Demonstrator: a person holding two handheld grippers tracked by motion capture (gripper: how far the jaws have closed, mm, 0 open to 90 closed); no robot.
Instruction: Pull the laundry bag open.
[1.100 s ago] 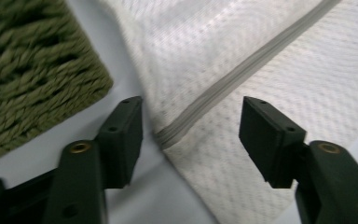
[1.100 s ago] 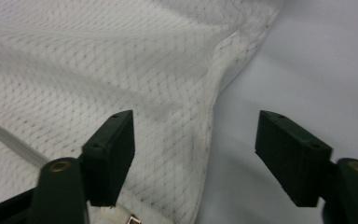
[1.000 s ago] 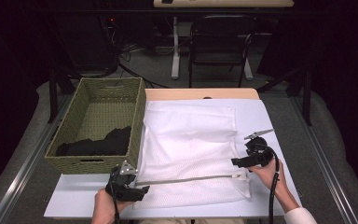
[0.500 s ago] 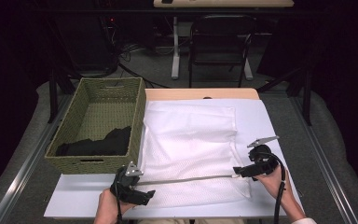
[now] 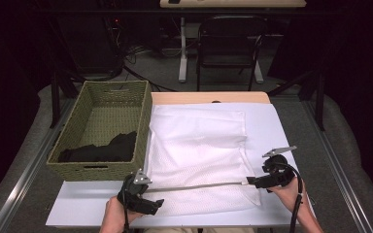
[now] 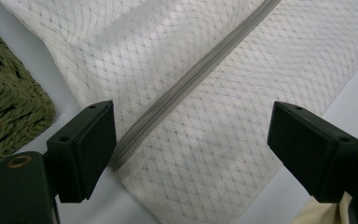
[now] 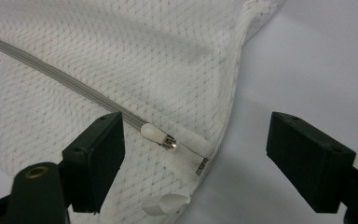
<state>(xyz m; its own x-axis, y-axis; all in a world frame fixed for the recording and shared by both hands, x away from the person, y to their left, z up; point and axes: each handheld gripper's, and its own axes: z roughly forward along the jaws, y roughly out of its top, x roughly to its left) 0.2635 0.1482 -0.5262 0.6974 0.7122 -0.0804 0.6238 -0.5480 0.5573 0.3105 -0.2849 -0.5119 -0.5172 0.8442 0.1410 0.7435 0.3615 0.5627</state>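
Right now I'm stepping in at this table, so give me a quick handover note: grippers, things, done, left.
Left gripper: open, its fingers either side of the grey zipper's left end on the white mesh bag; its jaws have just been opening.
Right gripper: open, its jaws just been closing a little, beside the zipper pull at the bag's right end.
Bag lies flat on the table; dark clothes lie in the wicker basket.
Done: zipper looks closed.
Left: probably grip the pull and work the zipper.
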